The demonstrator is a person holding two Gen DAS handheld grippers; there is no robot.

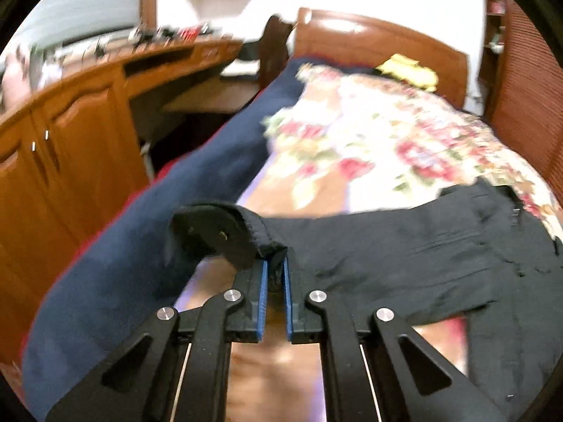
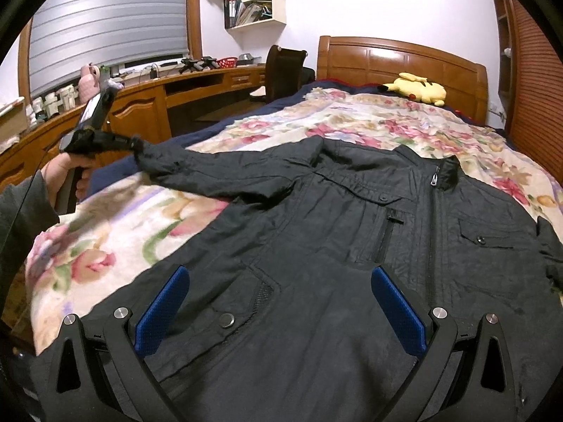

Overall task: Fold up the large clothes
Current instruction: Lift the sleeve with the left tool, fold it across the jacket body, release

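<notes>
- Bed (image 2: 404, 133): fills the middle and right of both views, covered by a flowered blanket (image 2: 133, 225); a wooden headboard (image 2: 401, 59) stands at upper right.
- Jacket (image 2: 316, 246): black, zipped, lying front-up and spread flat across the blanket, filling the lower centre of the right view. Judged light, soft and somewhat slick; it should drape and slide rather than hold a crease. Cuffs, hem corners and shoulder seams look like the firmest places to grip.
- Sleeve (image 2: 211, 168): stretched out toward the left edge of the frame, raised off the blanket at the cuff (image 1: 253, 232).
- Left gripper (image 1: 275, 270): pads pressed together, pinching the cuff.
- Right gripper (image 2: 281, 302): spread wide, holding nothing, over the jacket's lower front.
</notes>
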